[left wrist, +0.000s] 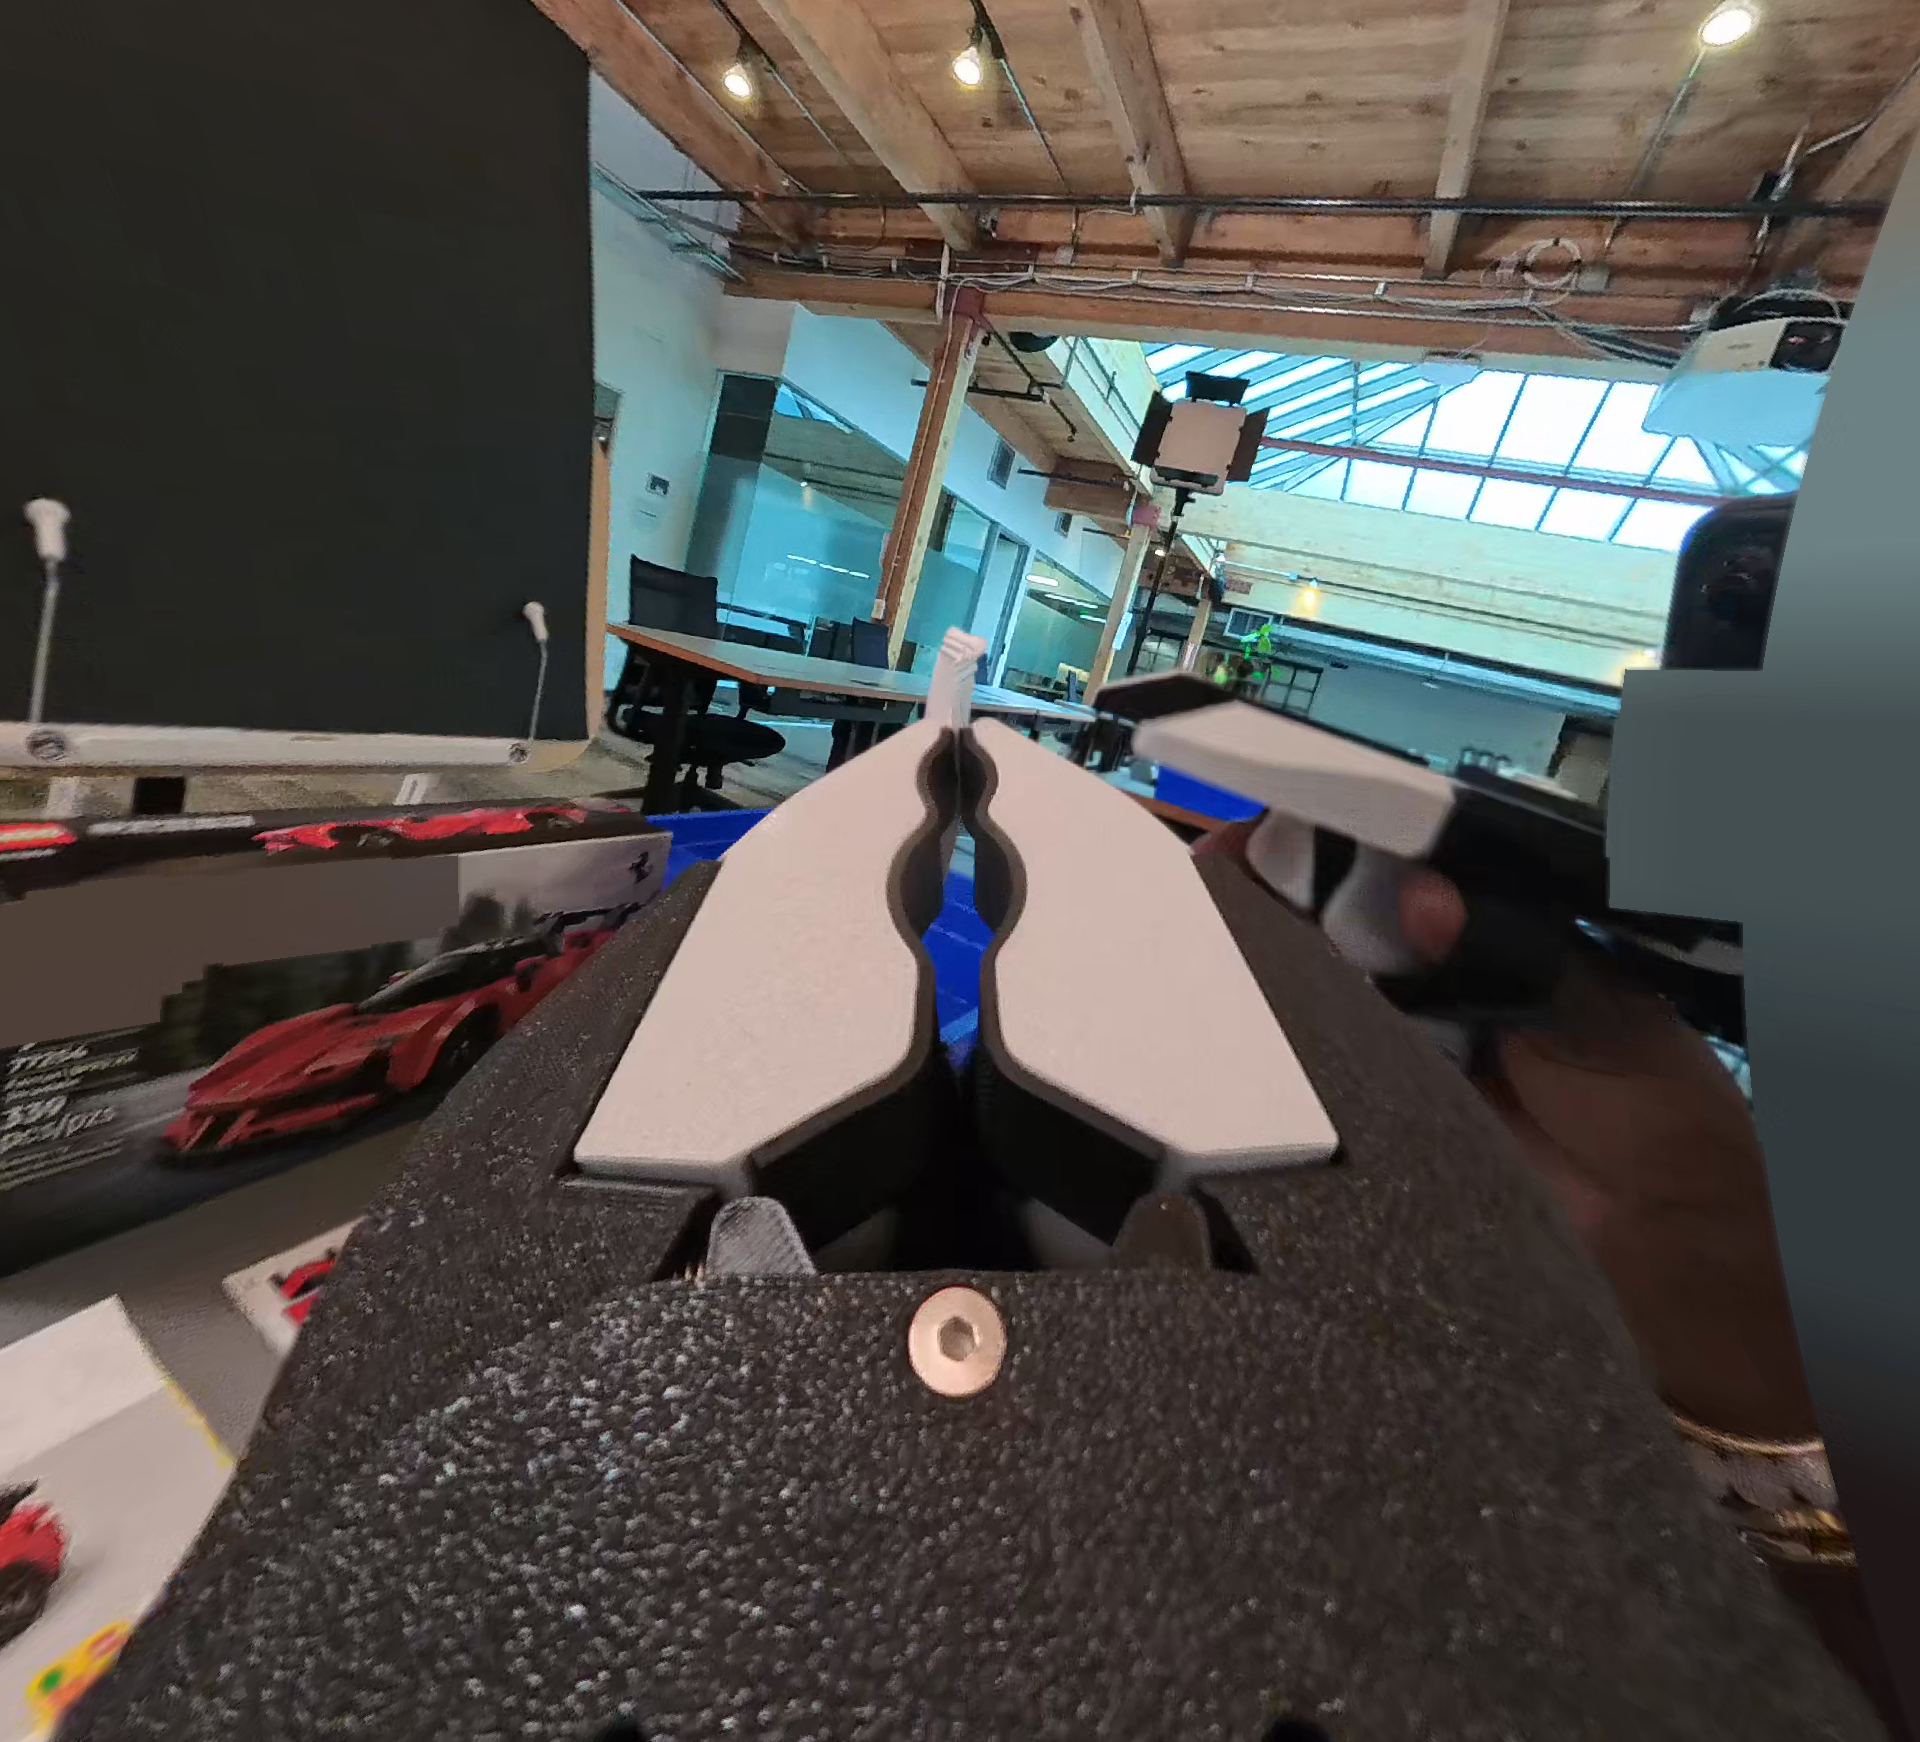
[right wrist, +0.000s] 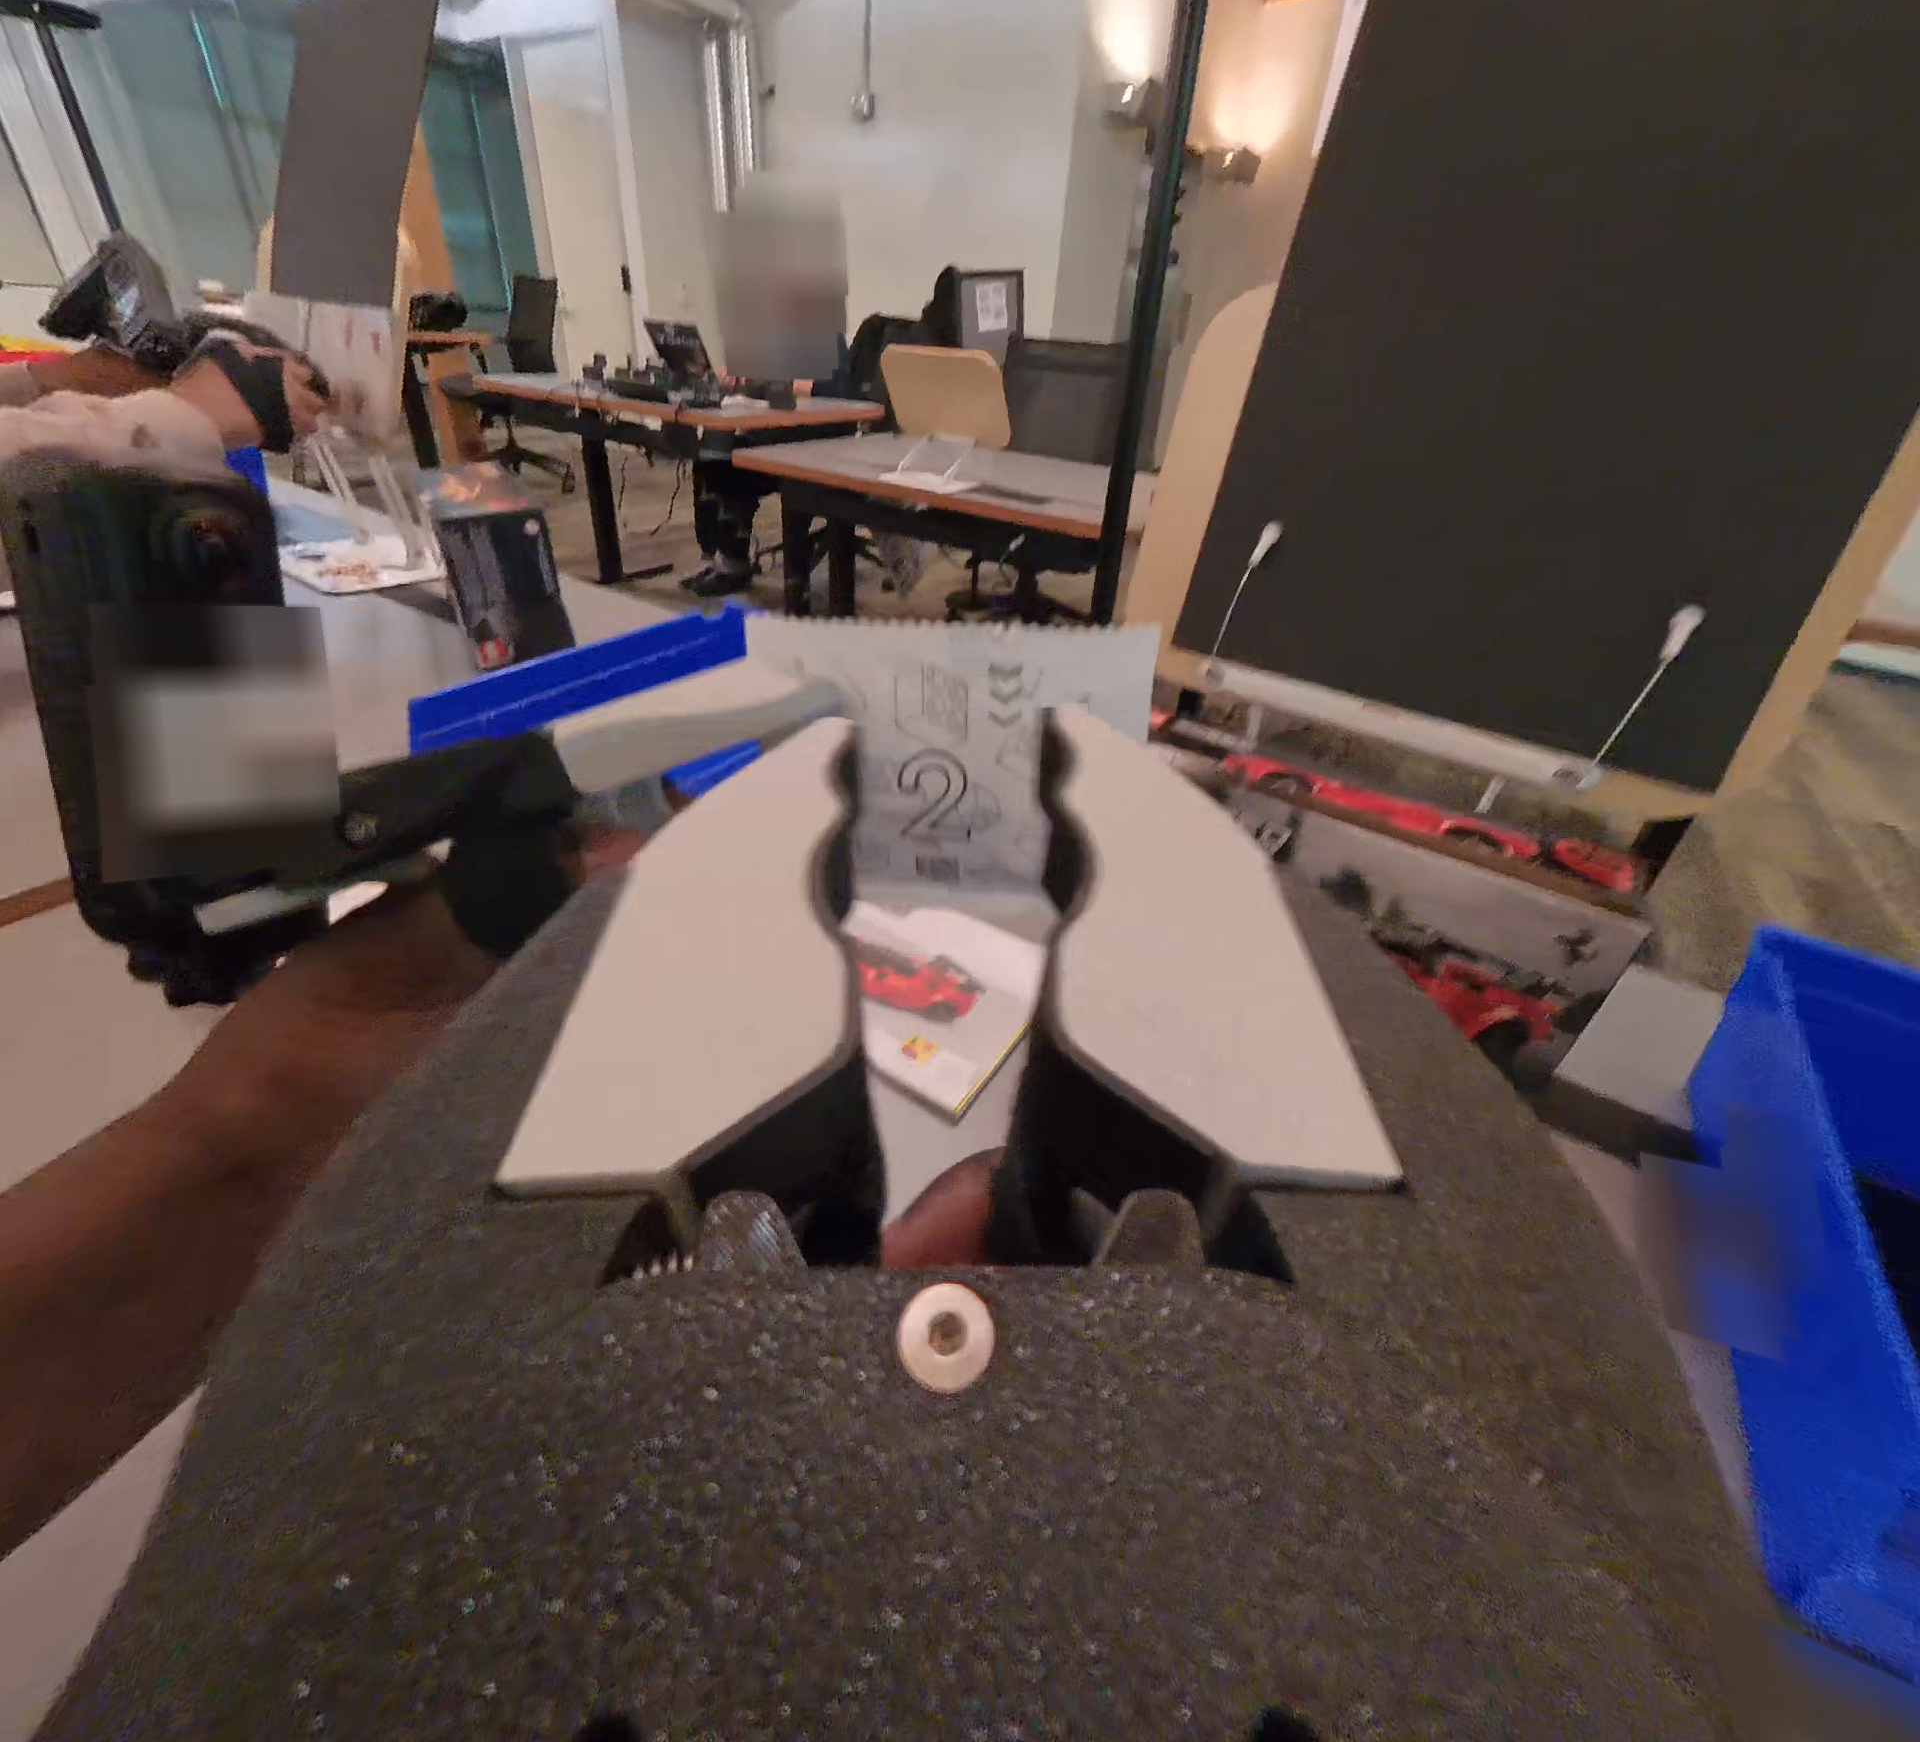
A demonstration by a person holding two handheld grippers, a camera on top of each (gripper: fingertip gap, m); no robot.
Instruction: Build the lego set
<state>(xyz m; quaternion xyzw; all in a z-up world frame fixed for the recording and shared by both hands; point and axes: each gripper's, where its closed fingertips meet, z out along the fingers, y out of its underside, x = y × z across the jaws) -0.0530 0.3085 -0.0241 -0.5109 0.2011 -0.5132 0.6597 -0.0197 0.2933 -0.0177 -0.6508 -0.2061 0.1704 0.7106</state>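
Plainly, the left tongs [left wrist: 958, 736] are clamped shut on the pale paper bag's [right wrist: 951, 705] edge; the right tongs [right wrist: 948, 757] stand part-open around it, not pressing. Closing off-centre might tear or slip it.

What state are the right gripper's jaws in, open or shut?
Open. In its wrist view the right gripper shows a clear gap between its grey fingers, with the white paper bag visible through it.

Bag [right wrist: 951, 716] between box [right wrist: 1455, 913] and bin [right wrist: 582, 679].
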